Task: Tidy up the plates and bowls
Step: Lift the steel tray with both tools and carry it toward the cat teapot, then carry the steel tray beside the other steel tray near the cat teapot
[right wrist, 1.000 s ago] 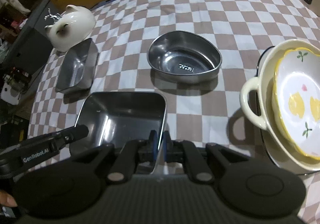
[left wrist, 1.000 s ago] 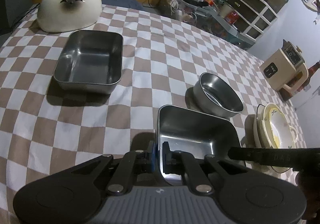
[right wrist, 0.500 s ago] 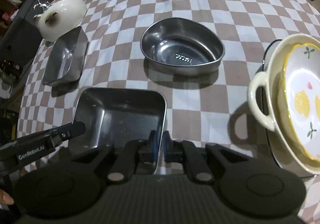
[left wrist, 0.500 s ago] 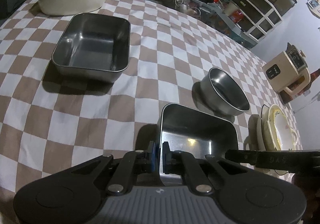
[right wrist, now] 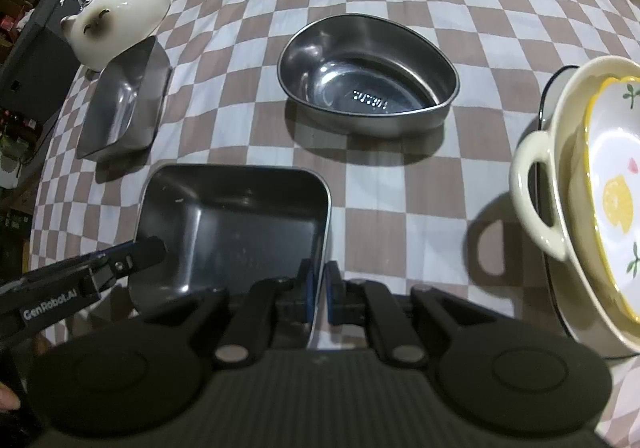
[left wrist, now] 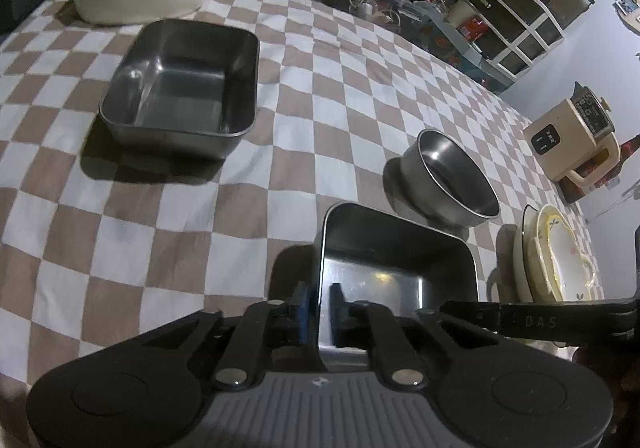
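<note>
The left gripper [left wrist: 318,306] has begun opening astride the square tray's [right wrist: 240,224] near wall; the right gripper [right wrist: 318,290] pinches the opposite wall, holding it alone.

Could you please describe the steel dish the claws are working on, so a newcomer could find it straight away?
On the checkered tablecloth, look at the near edge, left of the stacked ceramic dishes. The square steel tray lies there, the rounded steel bowl just beyond it. Unlike the long steel tray by the cat figurine, it has a claw at each side rim.
</note>
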The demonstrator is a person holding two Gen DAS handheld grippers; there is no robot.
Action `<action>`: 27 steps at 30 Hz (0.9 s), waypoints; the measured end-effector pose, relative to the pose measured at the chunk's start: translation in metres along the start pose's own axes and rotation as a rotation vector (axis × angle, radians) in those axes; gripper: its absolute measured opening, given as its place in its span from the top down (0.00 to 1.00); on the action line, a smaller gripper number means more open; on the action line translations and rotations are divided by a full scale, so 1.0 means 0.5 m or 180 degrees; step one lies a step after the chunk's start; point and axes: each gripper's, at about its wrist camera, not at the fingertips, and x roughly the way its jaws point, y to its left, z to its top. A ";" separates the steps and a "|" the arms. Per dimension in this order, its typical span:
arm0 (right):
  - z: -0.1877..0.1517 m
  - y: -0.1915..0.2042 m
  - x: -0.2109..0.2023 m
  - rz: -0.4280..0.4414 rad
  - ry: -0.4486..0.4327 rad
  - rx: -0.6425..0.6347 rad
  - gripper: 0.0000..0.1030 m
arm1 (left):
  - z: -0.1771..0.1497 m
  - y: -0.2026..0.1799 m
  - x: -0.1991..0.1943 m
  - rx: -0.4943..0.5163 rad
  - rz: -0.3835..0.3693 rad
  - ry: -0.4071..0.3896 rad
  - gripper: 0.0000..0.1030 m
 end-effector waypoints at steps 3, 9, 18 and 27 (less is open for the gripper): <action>0.000 0.000 0.000 -0.0009 0.0010 -0.0008 0.90 | -0.002 0.000 0.003 -0.0022 0.0029 0.0025 0.56; -0.004 -0.003 -0.006 -0.0035 0.0036 -0.0032 0.65 | -0.003 0.010 -0.003 -0.0132 0.0049 0.0002 0.19; 0.004 -0.001 -0.054 -0.0016 -0.0182 -0.0203 0.07 | 0.029 0.061 -0.029 -0.0752 0.0028 -0.0167 0.04; 0.058 0.037 -0.104 -0.0114 -0.0557 -0.0610 0.01 | 0.080 0.128 -0.037 -0.1829 -0.0020 -0.0511 0.20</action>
